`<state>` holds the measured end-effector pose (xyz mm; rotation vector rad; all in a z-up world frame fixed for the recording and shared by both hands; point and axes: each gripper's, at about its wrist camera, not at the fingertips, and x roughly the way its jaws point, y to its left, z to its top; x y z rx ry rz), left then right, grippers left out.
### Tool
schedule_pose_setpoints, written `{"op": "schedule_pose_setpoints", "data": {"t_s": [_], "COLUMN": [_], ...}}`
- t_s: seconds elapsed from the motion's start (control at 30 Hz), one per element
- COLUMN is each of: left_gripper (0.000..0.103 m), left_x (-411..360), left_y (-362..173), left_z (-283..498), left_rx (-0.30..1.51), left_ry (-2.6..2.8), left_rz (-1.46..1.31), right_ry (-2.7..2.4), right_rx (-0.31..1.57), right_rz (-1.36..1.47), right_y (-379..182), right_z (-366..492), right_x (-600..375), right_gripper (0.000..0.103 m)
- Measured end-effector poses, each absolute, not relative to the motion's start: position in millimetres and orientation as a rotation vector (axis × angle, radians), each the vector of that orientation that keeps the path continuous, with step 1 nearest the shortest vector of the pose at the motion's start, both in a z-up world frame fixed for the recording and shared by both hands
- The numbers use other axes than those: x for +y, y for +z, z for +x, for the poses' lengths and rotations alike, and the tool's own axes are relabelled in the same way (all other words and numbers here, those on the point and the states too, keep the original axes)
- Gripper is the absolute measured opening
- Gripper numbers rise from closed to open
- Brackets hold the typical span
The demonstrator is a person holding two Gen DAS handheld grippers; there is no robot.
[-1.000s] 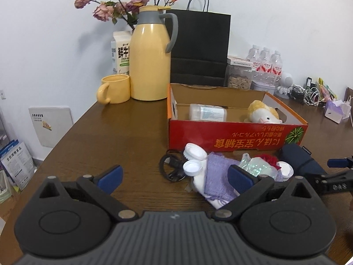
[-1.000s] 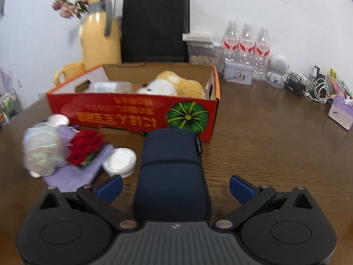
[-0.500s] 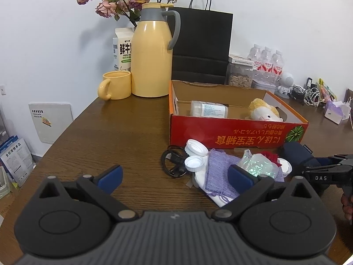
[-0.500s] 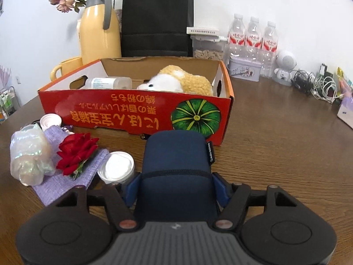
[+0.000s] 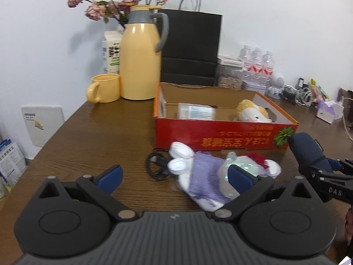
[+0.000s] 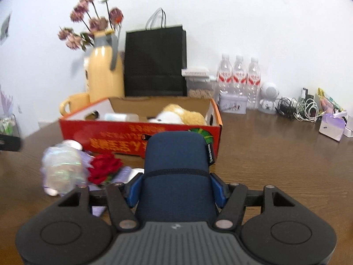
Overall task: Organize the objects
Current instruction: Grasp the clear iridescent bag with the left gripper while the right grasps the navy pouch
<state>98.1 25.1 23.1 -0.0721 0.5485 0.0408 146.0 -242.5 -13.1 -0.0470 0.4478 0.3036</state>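
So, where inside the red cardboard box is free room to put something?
Inside the red cardboard box, bare floor shows between the clear plastic bottle and the yellow plush toy. In front of the box the brown wooden table is crowded.

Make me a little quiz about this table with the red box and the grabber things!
1. True or false: the right gripper is shut on the navy blue case.
2. Which toy lies inside the red cardboard box? A) a plush animal B) a ball C) a car
3. Fill in: the left gripper is ____, holding nothing.

Key: 1 true, its pads press both sides of the case, and its jaws have just been closing. 2 A. 3 open.
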Motion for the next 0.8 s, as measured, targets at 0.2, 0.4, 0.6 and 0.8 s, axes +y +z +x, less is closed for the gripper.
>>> {"op": "schedule_pose_setpoints", "data": {"t_s": [0.2, 0.4, 0.6, 0.8], "left_gripper": [0.103, 0.103, 0.103, 0.1], "left_x": [0.1, -17.7, -34.1, -44.6], "left_y": [19.3, 14.1, 0.6, -14.2], "left_z": [102.7, 111.8, 128.7, 135.1], "left_rx": [0.551, 0.546, 0.569, 0.577], "left_ry": [-0.022, -0.063, -0.091, -0.102], "left_rz": [-0.041, -0.017, 0.029, 0.062], "right_ry": [0.355, 0.368, 0.363, 0.364], "right_rx": [0.416, 0.404, 0.401, 0.402], "right_rz": [-0.047, -0.048, -0.045, -0.047], "right_y": [-3.7, -1.0, -1.5, -2.3], "right_z": [124.1, 119.0, 118.1, 119.0], "right_x": [-234.7, -231.9, -234.0, -234.2], "right_gripper": [0.061, 0.061, 0.062, 0.062]}}
